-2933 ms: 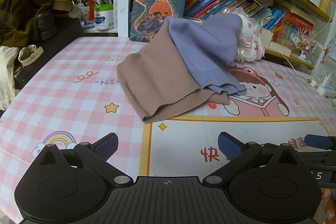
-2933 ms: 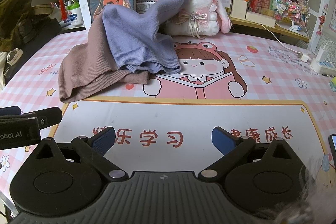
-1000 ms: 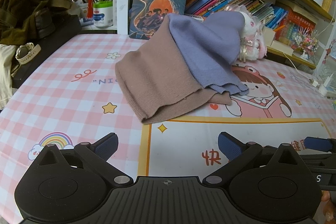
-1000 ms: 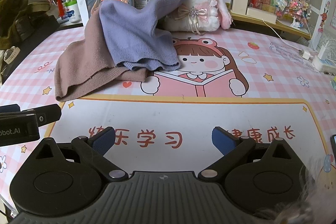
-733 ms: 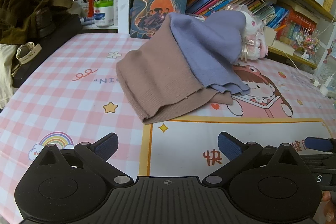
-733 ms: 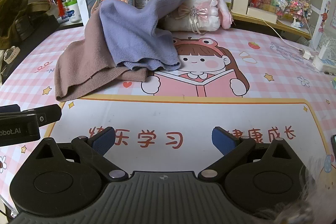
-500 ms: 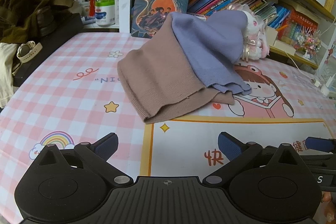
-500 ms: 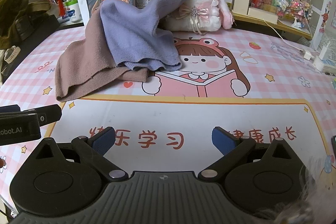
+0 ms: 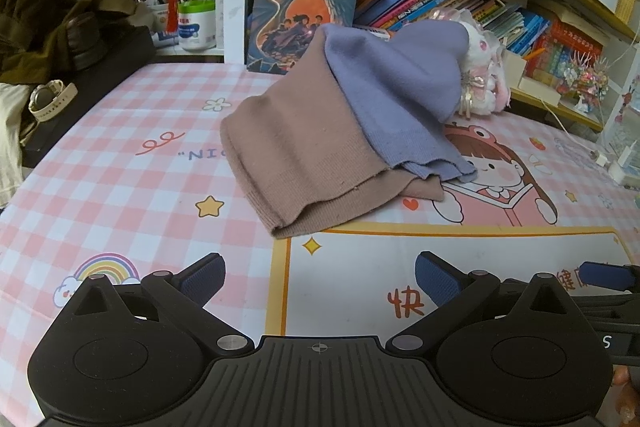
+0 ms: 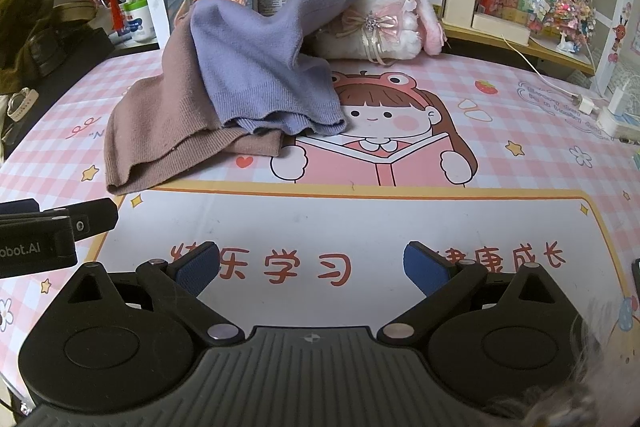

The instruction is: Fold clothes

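Both grippers, left (image 9: pixel 318 277) and right (image 10: pixel 312 267), hover empty with fingers apart. The purple knit (image 10: pixel 264 75) overlaps the brown knit (image 9: pixel 296 147), apparently draped against the plush rabbit (image 10: pixel 384 11) at the counter's (image 10: pixel 360 219) far edge.

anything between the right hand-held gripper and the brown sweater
Nothing stands there. In the right wrist view, only bare printed desk mat lies between the open right hand-held gripper and the brown sweater.

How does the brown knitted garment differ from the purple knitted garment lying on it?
The brown knitted garment lies underneath, mostly on the pink checked mat; the purple knitted garment lies over it. The purple one's far end drapes onto the white plush rabbit; the brown one does not reach it. Both are unfolded, with ribbed hems.
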